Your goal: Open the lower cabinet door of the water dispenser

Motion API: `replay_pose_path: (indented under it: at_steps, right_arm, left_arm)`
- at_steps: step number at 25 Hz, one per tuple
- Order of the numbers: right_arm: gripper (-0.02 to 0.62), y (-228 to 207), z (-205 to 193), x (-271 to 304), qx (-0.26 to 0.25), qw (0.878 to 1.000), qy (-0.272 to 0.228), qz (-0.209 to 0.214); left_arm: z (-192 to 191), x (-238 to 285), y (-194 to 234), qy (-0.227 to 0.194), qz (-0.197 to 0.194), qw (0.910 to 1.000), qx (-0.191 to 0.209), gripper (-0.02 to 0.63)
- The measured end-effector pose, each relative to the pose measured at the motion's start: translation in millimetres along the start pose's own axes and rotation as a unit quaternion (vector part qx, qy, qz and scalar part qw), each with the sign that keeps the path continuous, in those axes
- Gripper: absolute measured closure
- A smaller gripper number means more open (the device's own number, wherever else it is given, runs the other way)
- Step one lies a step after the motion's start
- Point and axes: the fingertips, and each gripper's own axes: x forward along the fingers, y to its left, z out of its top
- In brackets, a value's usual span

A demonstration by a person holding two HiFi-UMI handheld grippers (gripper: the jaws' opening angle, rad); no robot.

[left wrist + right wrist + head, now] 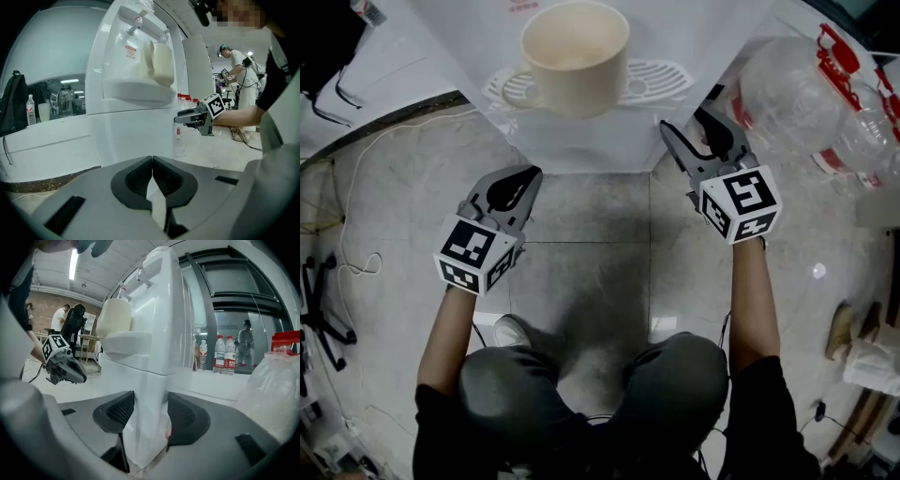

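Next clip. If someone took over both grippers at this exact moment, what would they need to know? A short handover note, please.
Left gripper: fingers shut, empty, held short of the water dispenser.
Right gripper: fingers apart, with the dispenser's right front corner showing between them at the height of the lower cabinet door; no firm grip visible.
Cup sits on the drip tray.
Done: approach only; the door looks closed.
Left: catch the door's edge, probably with the right gripper, and swing it open.
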Motion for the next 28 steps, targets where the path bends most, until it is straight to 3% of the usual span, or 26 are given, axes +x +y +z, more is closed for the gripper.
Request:
replay_pose_path:
  at_steps: [10,18,24,28]
  right_arm:
    - [0.383,11,-3,-20,-0.013,1.0,0.0,0.013]
    - [0.393,20,-5,-30,-0.016,1.0,0.01,0.006]
    - [0.393,26,-4,-35,0.002,0.999,0.033,-0.016]
    - [0.402,32,-4,-41,0.025,0.997,0.064,-0.023]
  left_arm:
    - [0,1,-12,0.009,-0.01,0.9998,0.016,0.589]
    - [-3,-9,-5,0.007,-0.004,1.0,-0.001,0.589]
    - [-11,-16,-10,0.051,-0.003,0.9986,0.016,0.589]
    - [-6,-27,-23,0.07,-0.014,0.997,-0.03,0.589]
